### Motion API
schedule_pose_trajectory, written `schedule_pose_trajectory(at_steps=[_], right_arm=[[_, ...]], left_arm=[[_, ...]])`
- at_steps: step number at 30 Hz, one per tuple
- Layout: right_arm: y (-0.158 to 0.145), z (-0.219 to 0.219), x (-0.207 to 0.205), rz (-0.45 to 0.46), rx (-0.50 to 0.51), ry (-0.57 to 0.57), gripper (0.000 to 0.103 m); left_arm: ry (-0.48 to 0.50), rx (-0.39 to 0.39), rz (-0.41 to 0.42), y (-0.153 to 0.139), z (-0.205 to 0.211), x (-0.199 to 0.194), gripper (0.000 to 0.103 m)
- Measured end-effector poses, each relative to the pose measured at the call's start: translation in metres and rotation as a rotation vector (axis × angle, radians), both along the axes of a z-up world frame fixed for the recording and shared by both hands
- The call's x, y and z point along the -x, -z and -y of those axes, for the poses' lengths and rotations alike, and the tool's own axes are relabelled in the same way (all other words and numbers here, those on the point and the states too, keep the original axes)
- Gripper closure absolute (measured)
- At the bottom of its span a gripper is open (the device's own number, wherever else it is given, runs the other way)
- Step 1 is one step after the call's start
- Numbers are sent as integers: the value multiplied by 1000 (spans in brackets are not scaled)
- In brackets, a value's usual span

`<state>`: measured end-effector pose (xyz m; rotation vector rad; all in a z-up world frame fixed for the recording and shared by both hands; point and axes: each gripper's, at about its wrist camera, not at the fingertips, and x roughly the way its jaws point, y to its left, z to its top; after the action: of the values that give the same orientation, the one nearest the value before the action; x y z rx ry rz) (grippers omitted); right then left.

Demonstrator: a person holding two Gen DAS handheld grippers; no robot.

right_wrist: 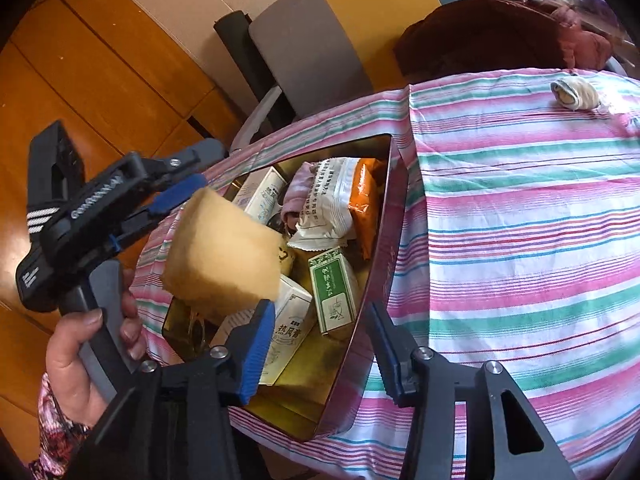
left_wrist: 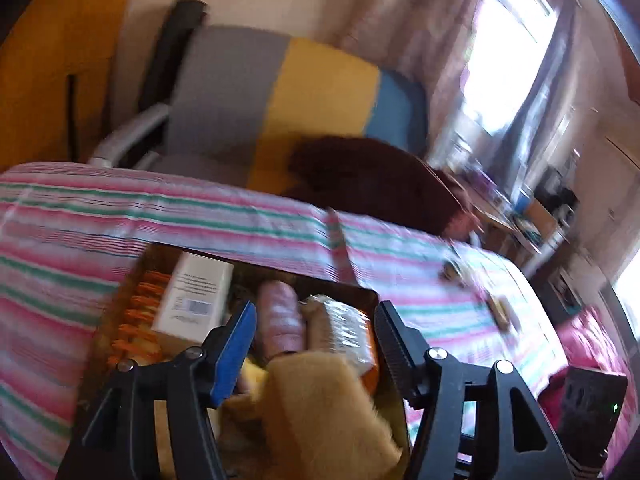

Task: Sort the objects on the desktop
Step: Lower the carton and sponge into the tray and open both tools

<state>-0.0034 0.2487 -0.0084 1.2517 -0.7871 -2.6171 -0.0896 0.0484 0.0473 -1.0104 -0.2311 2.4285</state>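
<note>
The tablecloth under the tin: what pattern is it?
Tablecloth: white with pink, green, red and blue stripes; clearest in the right wrist view.

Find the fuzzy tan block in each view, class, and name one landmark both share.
Left wrist view: fuzzy tan block at bottom centre, between the camera's own fingers.
Right wrist view: left of centre, above the box.
Shared landmark: orange packet in the box.
</note>
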Motion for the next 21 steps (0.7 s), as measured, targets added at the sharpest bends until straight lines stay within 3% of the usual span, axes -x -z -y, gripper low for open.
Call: schedule_pose_trajectory(at_steps=[2, 5, 9, 12, 15, 21], right_arm=[[0, 0, 1, 0, -11, 2, 53], [2, -2, 5, 5, -4, 7, 53], [5, 2, 6, 10, 7, -8, 53], [5, 4, 5, 8, 5, -16, 53], [6, 1, 4, 3, 14, -6, 53], [3, 1, 4, -4, 5, -3, 53]], left_arm=[[-16, 41, -19, -3, 7, -8, 41], [8, 186, -14, 6, 5, -15, 41], [34, 271, -22, 15, 10, -29, 40], [2, 415, -4, 24, 15, -33, 42], [2, 425, 18, 30, 26, -42, 43], [-83, 297, -102, 8, 43, -64, 42]])
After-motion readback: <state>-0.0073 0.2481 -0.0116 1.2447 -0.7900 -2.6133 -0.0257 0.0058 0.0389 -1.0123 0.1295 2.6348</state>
